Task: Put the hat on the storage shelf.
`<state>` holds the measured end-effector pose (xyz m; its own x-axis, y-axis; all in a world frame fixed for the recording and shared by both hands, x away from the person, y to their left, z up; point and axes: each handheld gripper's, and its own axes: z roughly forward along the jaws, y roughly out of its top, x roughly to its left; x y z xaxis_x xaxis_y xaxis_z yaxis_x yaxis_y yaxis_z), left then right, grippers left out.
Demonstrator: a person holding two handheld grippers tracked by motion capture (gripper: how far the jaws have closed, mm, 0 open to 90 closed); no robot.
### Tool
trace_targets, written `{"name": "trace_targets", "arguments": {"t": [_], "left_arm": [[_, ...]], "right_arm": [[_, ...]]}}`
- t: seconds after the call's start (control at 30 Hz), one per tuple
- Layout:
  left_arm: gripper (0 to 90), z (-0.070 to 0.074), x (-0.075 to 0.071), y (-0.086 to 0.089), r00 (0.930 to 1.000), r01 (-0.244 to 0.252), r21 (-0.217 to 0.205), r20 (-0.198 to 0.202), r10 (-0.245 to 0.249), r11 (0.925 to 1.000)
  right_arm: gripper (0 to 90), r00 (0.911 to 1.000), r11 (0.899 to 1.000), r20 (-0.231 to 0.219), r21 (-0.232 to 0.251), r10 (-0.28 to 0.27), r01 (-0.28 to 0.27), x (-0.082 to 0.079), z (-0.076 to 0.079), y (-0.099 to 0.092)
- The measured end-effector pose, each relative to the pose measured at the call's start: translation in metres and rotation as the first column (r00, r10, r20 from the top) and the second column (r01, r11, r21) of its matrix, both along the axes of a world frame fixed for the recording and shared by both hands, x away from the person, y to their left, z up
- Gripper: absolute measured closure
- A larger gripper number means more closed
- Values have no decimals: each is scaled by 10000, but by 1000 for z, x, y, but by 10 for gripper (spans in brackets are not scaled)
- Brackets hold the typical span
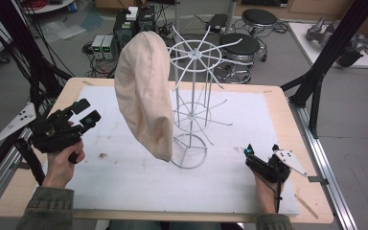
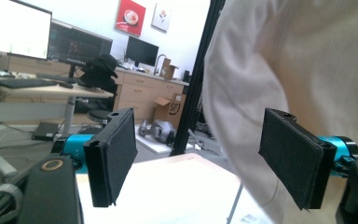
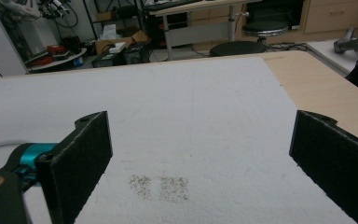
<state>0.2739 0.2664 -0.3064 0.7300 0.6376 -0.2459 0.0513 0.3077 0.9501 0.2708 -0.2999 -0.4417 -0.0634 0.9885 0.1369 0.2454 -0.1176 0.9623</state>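
Note:
A cream fabric hat hangs on the left side of a white wire rack that stands mid-table on a white foam mat. My left gripper is held above the table's left side, open, pointing toward the hat and a short way off it. In the left gripper view the hat fills the right half behind the spread jaws of the left gripper. My right gripper rests low at the front right, open, right of the rack's base. In the right gripper view the right gripper frames bare mat.
The wire rack has spokes sticking out at several heights and a ring base. Black frame posts rise at the table's right and left edges. Stools and electronics stand on the floor beyond the far edge.

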Motion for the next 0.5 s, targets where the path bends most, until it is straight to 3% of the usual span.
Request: {"name": "trace_targets", "arguments": {"t": [0.17,0.3,0.5], "left_arm": [[271,-17,-3,4,9996,-81,-55,-288,79,10000],[270,-40,-7,8,9979,-248,27,-596,249,9997],[270,-55,-11,19,9937,-733,-38,-848,727,9973]], "right_arm": [[46,10000,10000,-17,26,-12,12,0,0,0],[46,10000,10000,11,-7,3,-3,0,0,0],[46,10000,10000,6,-6,6,-6,-1,0,0]]}}
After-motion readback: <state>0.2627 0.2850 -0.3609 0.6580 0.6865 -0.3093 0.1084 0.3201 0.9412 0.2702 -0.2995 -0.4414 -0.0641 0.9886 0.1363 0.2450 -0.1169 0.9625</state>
